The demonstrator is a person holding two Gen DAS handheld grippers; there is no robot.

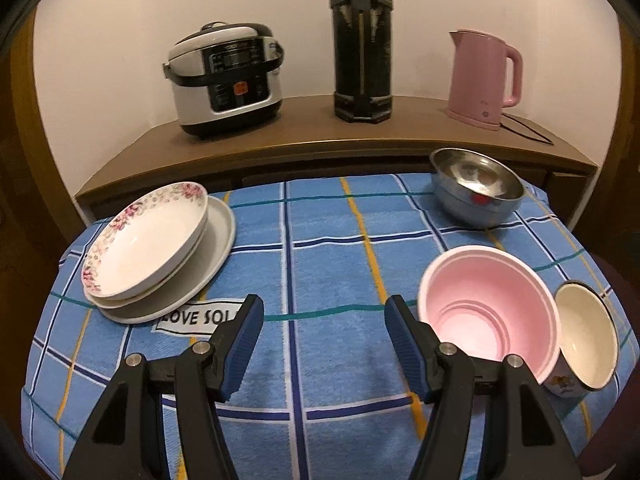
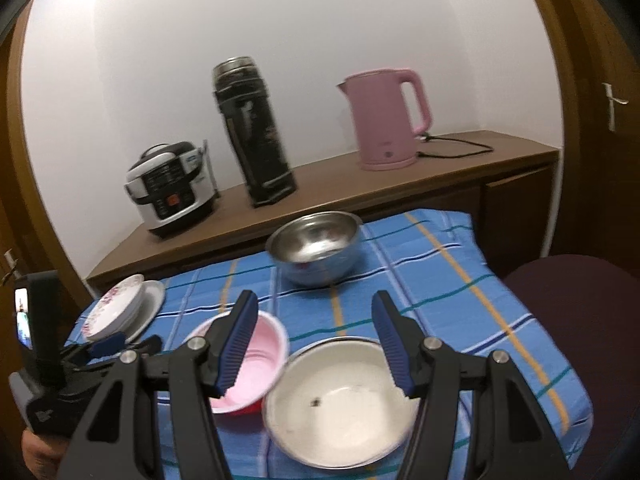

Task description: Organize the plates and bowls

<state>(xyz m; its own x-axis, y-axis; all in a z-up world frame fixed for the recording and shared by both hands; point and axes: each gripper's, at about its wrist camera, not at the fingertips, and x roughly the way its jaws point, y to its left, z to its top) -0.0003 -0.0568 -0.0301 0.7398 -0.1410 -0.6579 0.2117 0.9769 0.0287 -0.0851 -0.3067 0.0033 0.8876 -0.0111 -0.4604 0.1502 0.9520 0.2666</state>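
Left gripper [image 1: 323, 344]: your jaws stand wide with nothing between them, over bare blue checked tablecloth [image 1: 328, 248], between the plates and the bowls.
Right gripper [image 2: 314, 346]: jaws also apart and empty, poised above the near rim of the white enamel bowl with a dark rim [image 2: 342, 400].
Plates: the flower-rimmed white deep plate [image 1: 148, 240] already sits nested on plain white plates at the cloth's left side.
Bowls: the pink plastic bowl [image 1: 488, 308] touches the enamel bowl; the shiny steel bowl [image 1: 476, 186] stands well apart at the far edge.
Likely step: picking up the enamel bowl, I judge.
Risk, knock: the pink bowl is light; your left finger [image 2: 236, 344] closing beside it could shove or tip it.
Risk, slip: a pinch on the smooth enamel rim may let the bowl swing and drop.
Risk, edge: the enamel bowl sits near the table's front edge; a push could send it off.
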